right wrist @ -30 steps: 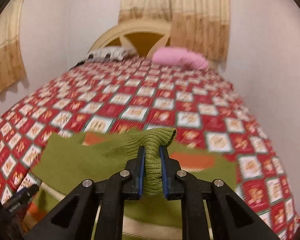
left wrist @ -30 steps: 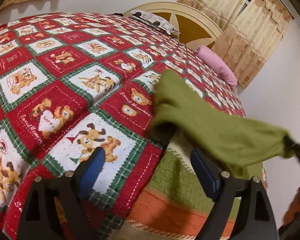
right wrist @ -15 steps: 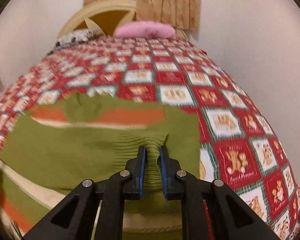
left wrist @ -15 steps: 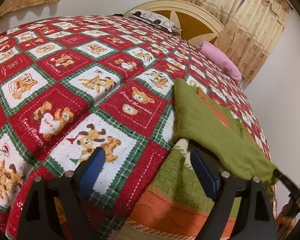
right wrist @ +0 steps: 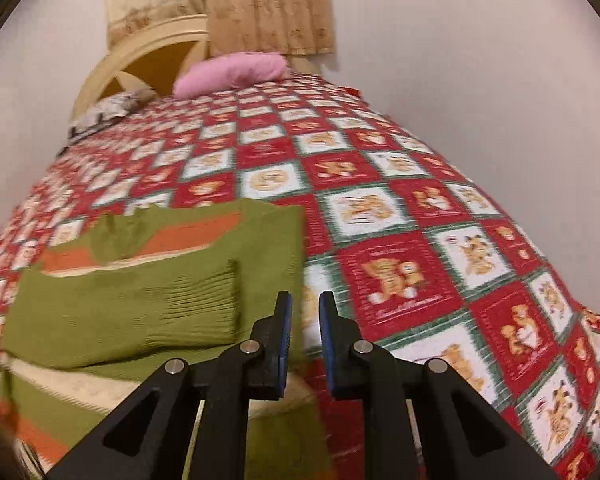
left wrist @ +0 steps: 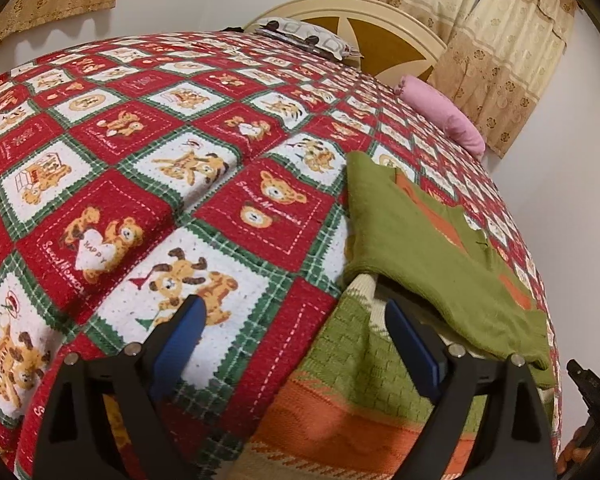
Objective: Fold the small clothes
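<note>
A small green knit sweater [left wrist: 416,248] with orange and cream stripes lies on the bed at the near edge. One green sleeve [right wrist: 140,308] is folded flat across its body. My left gripper [left wrist: 296,336] is open and empty, low over the sweater's left edge and the quilt. My right gripper [right wrist: 303,320] is slightly open and empty, just right of the sleeve's ribbed cuff [right wrist: 212,300], over the sweater's right edge. The right gripper's tip shows at the left wrist view's lower right edge [left wrist: 588,384].
The bed is covered by a red, white and green quilt [left wrist: 172,168] with bear patches. A pink pillow [right wrist: 232,72] and a patterned pillow [left wrist: 308,36] lie by the cream headboard [left wrist: 384,28]. Walls and curtains [right wrist: 260,8] are beyond.
My right gripper carried the green sleeve across the sweater, laid it down, let go and moved off to the right. The left gripper has stayed put.
</note>
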{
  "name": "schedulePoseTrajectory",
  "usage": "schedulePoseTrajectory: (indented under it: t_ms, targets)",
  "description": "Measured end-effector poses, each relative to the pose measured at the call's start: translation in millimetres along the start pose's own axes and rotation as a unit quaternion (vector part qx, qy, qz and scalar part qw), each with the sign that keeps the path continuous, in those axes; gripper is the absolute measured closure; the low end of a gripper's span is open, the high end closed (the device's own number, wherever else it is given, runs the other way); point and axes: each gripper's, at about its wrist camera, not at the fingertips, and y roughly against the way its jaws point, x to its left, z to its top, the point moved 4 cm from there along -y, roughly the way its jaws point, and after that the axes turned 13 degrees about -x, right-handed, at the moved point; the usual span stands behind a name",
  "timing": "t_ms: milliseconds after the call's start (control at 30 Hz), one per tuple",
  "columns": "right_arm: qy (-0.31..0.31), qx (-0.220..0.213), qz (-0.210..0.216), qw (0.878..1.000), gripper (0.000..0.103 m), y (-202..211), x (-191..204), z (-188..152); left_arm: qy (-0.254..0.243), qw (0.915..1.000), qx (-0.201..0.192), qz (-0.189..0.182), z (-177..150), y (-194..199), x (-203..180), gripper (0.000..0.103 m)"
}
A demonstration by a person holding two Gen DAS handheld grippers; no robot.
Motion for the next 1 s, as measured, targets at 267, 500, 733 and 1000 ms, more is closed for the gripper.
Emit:
schedulePoseTrajectory:
  t_ms: [267,500,733,1000]
  targets:
    - [0.049,0.024,0.072,0.996,0.089,-10,69,-14,-0.002,1.0,0.0,0.001,0,0,0,0.01]
    - [0.046,0.055,0.074,0.995,0.089,-36,66,-40,-0.027,0.9994,0.013,0.014,-1,-7,-8,0.002]
    - [0.051,0.045,0.073,0.995,0.089,-35,67,-43,-0.096,0.9888,0.042,0.106,17,-43,-20,0.0]
    - [0.038,0.045,0.079,0.995,0.089,-36,62,-44,-0.081,0.9923,0.043,0.083,20,-36,3,0.0]
